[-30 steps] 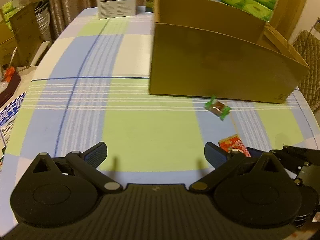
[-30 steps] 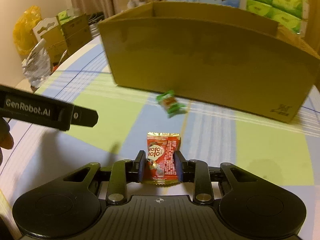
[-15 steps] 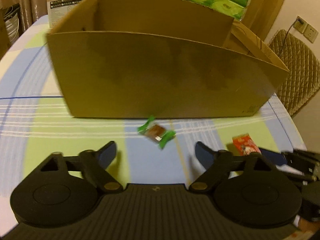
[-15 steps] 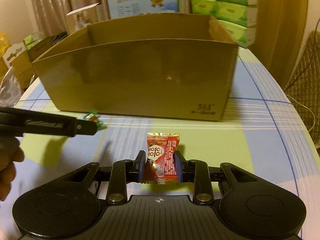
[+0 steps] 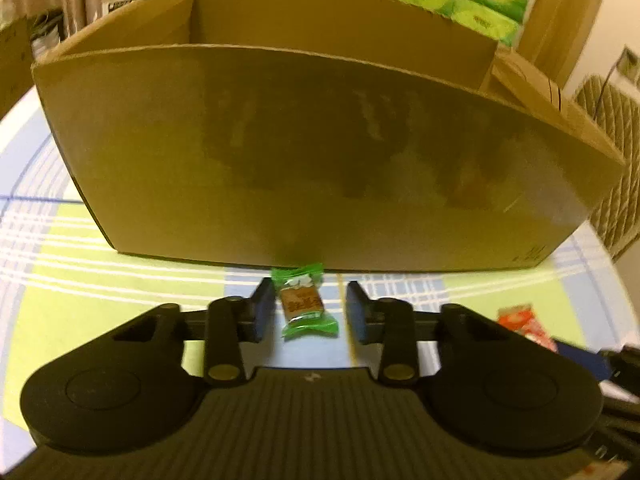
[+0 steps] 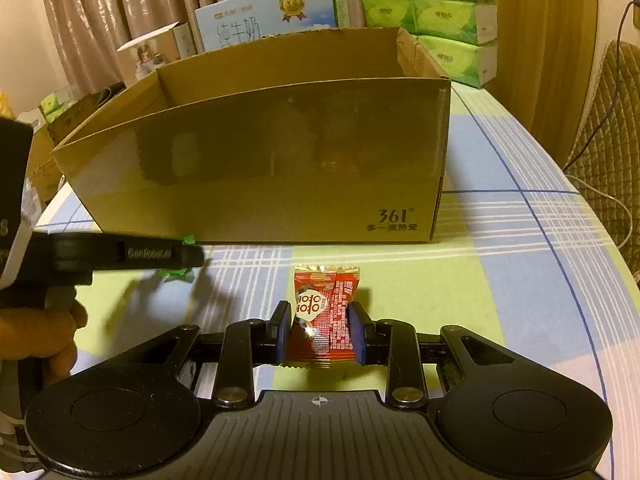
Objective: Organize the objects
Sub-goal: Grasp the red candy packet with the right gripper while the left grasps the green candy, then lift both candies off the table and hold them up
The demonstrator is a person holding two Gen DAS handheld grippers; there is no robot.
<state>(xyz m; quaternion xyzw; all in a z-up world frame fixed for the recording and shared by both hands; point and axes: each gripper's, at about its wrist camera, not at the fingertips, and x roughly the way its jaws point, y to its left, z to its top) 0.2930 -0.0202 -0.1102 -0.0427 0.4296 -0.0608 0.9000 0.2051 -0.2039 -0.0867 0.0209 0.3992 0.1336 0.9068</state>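
Left wrist view: my left tongs (image 5: pixel 310 310) were partly open, straddling the green candy (image 5: pixel 306 304) on the checked tablecloth (image 5: pixel 120 292), pads either side with gaps showing, not touching as far as I could tell. The candy lay right at the foot of the cardboard box (image 5: pixel 312 152).

On the right wrist view, my right tongs (image 6: pixel 319 336) were clamped on the red snack packet (image 6: pixel 324 316), pads pressing both edges; whether the packet was off the cloth I couldn't tell. It sat in front of the box, near its right end.

Step, my read: the left pick was in hand, the right pick done. The next move would call for squeezing the left tongs onto the candy's middle, not its crinkly ends, then carrying both items up over the tall front wall and dropping them inside.

Hard to see: the box's inside was hidden by its front wall. The left tongs' arm covered most of the green candy in the right wrist view. The red packet was blurred at the edge of the left wrist view. Small print on the candy was unreadable.
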